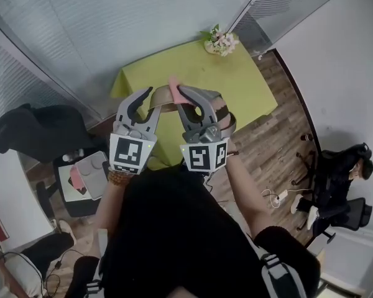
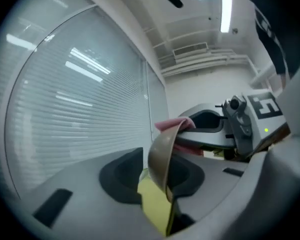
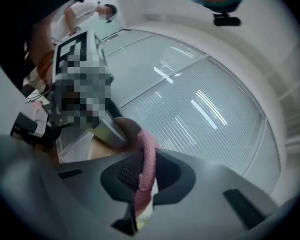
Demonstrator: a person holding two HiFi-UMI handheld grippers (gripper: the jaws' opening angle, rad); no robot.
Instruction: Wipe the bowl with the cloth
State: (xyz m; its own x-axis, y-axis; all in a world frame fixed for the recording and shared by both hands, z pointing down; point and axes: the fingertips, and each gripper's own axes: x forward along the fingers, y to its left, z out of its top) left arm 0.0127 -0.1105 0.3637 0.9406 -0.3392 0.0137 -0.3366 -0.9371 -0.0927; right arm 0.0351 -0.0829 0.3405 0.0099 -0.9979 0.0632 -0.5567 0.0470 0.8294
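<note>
**A:** Where do we have the bowl (image 1: 163,95)?

**B:** We have it up over the green bench (image 1: 236,79), turned on its edge, between our two grippers. Its wall stands between the fingers of our left gripper (image 1: 152,102).

**A:** Do those fingers press on it?

**B:** We see them partly apart. The wall lies against one finger, and a strip of bench shows between the wall and the other finger.

**A:** And our right gripper (image 1: 181,98)?

**B:** Its fingers are closed on the pink cloth (image 3: 147,159). The cloth stands up from between them and touches the bowl's rim.

**A:** Do we see anything else on the bench?

**B:** We see a small bunch of flowers (image 1: 221,41) at its far corner, well apart from the bowl.
</note>
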